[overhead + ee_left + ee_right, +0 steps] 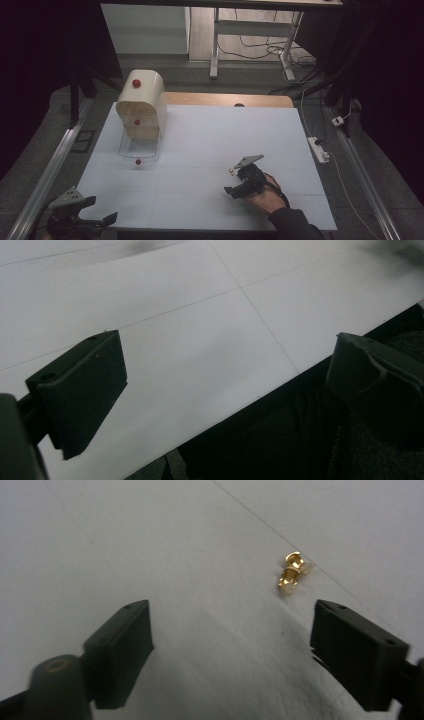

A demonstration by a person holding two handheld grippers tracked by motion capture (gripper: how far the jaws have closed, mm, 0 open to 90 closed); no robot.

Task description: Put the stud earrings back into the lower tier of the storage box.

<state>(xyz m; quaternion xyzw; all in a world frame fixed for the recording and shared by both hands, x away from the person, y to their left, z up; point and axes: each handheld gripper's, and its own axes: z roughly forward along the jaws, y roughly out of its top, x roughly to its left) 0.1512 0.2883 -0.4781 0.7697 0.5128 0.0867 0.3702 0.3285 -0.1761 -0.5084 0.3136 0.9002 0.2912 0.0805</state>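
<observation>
The left gripper point(92, 212) lies nearest the high view's camera, at the near left corner of the white table point(210, 145), its black jaws spread wide with nothing between them; in the left gripper view one jaw hangs over the white surface and the other past the table's edge, above dark floor. Ahead of the right gripper point(231, 181), just beyond and slightly to one side of its jaw tips, a small shiny gold object point(291, 572) rests on the table (it looks like two little rounded metal pieces joined, but it is too small to name more closely). In the high view it shows as a pale glint point(232, 171) just beside the gripper's front. The right gripper is held in a hand point(267, 197) with a dark sleeve, and its jaws stand fully apart, holding nothing and clear of the gold piece. Well away from both grippers, toward the far left of the table, stands a cream, arch-topped box point(142, 102) with a red knob point(136, 83) on top, and a clear tray point(139, 147) with a red knob point(138, 162) juts from its open front. No writing or labels can be read anywhere.
</observation>
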